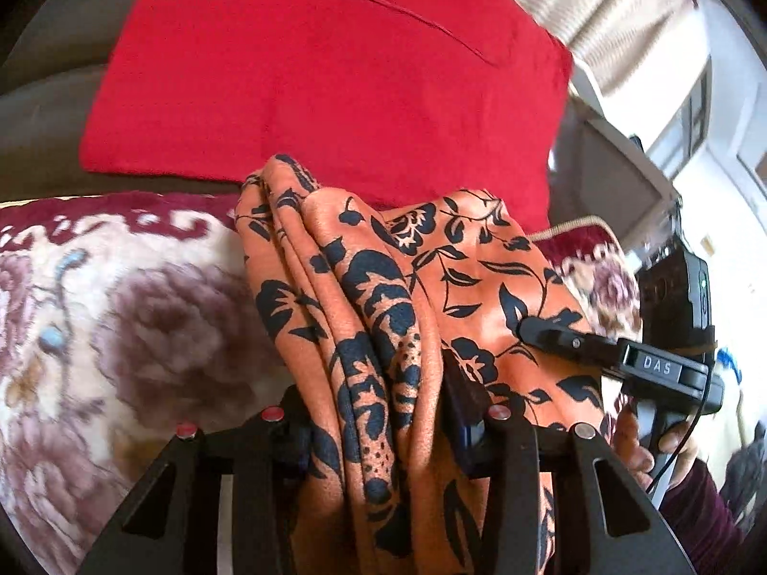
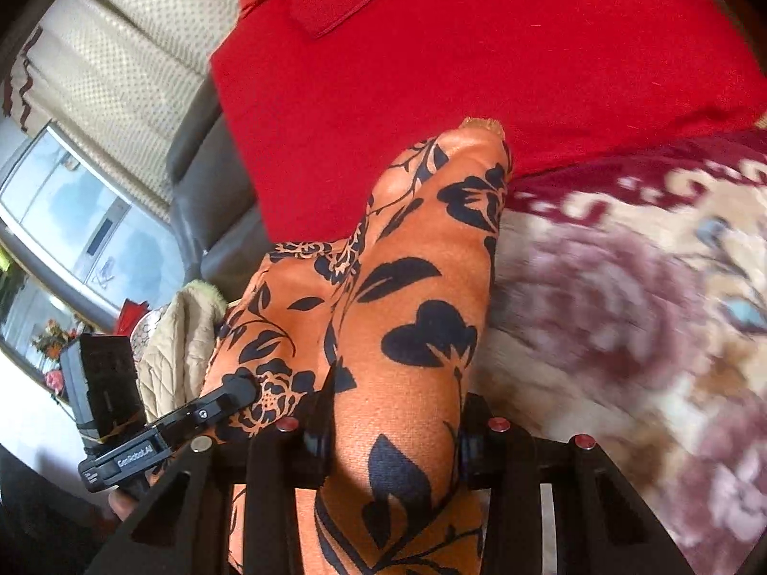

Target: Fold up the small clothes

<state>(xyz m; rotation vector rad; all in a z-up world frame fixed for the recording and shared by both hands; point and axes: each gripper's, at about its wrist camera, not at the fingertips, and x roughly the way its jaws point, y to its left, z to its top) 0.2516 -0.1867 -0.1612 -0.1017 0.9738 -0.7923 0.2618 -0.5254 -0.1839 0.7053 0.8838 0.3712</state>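
Both tools are clamped on the same orange floral garment (image 1: pixel 383 316), and I see it bunched thick between each pair of jaws. In the left wrist view my left tool (image 1: pixel 378 407) has a gathered bundle of folds pinched at bottom centre, jaws partly closed around the wad. That view also shows the right tool (image 1: pixel 551 335) at the right edge, its finger pressed onto the cloth's flatter part, with a hand (image 1: pixel 642 450) and a dark red sleeve (image 1: pixel 695 512) below it. In the right wrist view my right tool (image 2: pixel 393 431) grips a broad fold at bottom centre, jaws likewise partly closed on fabric. Here the left tool (image 2: pixel 225 397) appears at lower left, its fingertip on the cloth.

Behind the garment, in the upper part of both frames, lies a red cloth (image 1: pixel 335 72), folded flat. A plush blanket with purple flowers (image 1: pixel 120 335) fills the lower left of the left view and the right side of the right view. Only the right view shows a window (image 2: pixel 72 211) at far left.
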